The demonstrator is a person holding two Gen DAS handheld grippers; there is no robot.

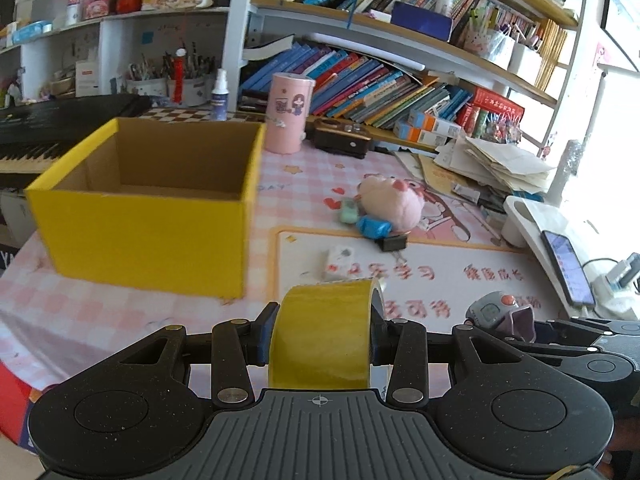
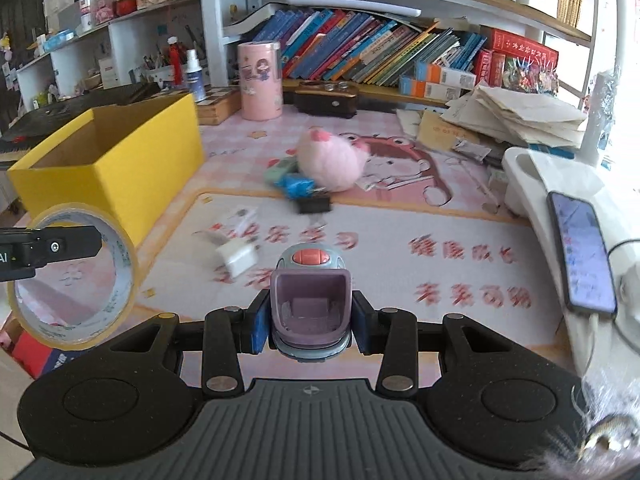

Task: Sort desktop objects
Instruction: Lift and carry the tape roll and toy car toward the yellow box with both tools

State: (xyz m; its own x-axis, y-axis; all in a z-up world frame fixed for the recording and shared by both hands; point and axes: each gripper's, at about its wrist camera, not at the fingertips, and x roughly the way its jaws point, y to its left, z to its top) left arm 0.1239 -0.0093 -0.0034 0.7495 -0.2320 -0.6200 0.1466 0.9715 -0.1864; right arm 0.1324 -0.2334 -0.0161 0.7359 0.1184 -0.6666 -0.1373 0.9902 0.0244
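Observation:
My left gripper point(image 1: 322, 342) is shut on a roll of yellow tape point(image 1: 326, 332), held off the desk to the right of the open yellow cardboard box point(image 1: 148, 216). From the right wrist view the same tape roll point(image 2: 74, 272) hangs at the far left. My right gripper point(image 2: 310, 320) is shut on a small purple and grey gadget point(image 2: 310, 304) with an orange button, lifted above the pink desk mat point(image 2: 400, 240). That gadget point(image 1: 500, 314) also shows at the lower right of the left wrist view. A pink plush point(image 2: 332, 158), a blue toy point(image 2: 296, 186), a black clip point(image 2: 314, 204) and a white charger point(image 2: 238, 258) lie on the mat.
A pink cylinder tin point(image 1: 288, 114) and a dark wooden box point(image 1: 340, 138) stand behind the yellow box. Books fill the shelves point(image 1: 400, 92) at the back. A stack of papers point(image 2: 516, 116) and a phone point(image 2: 582, 252) on a white stand sit at the right. A keyboard point(image 1: 36, 136) lies far left.

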